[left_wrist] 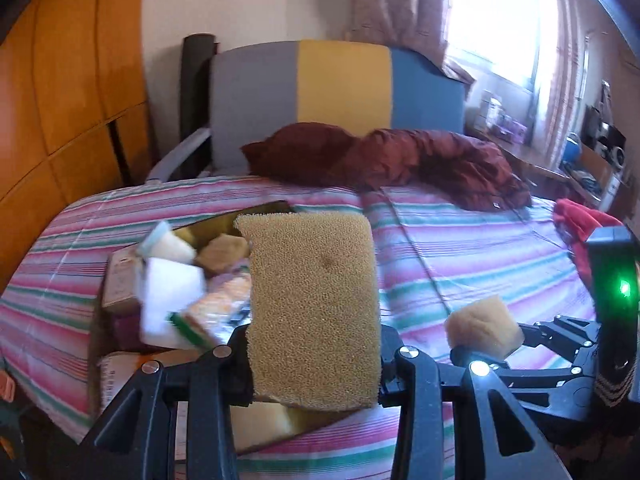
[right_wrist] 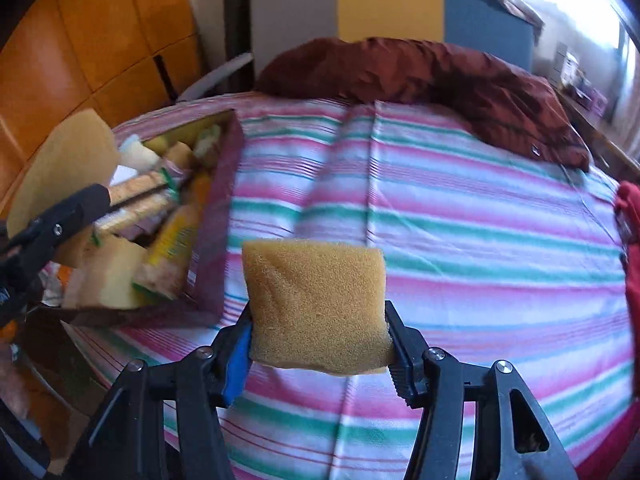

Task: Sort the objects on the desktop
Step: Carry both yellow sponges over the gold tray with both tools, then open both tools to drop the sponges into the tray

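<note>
The box (left_wrist: 120,280) contents are motion-blurred, partly behind the sponge (left_wrist: 314,312).

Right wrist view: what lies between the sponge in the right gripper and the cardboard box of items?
Only bare striped bedspread. In the right wrist view, nothing rests between the held sponge and the box; the box's near wall is the next thing leftward.

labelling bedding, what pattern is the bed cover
Pink, green and white stripes on the bed cover; right wrist view shows it best.
</note>
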Demonstrator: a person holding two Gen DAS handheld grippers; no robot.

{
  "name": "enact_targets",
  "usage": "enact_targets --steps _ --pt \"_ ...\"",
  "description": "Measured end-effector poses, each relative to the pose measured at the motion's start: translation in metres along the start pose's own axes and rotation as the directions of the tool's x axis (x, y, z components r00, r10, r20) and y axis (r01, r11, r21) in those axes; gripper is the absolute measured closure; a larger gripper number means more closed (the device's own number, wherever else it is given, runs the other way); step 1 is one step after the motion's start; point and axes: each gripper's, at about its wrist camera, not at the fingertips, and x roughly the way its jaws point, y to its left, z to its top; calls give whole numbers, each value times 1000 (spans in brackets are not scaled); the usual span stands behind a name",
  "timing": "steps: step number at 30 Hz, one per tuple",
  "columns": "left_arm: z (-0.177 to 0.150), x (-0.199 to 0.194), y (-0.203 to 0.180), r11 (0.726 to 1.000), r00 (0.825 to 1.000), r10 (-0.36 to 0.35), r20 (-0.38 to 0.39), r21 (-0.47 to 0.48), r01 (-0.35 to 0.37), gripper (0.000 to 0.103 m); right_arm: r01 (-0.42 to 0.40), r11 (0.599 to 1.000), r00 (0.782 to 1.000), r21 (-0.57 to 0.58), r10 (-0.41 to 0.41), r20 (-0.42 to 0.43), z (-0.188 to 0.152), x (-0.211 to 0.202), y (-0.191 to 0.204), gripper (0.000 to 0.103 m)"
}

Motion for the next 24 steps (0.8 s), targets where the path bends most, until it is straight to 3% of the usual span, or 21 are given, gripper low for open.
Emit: enact_targets --steps 13,24 --pt "8 -4 75 983 990 144 15 -122 -141 62 -126 982 991 -144 130 24 57 17 75 44" --pt "12 25 137 937 959 281 -44 -201 -284 62 -216 965 975 -146 221 20 110 56 124 44"
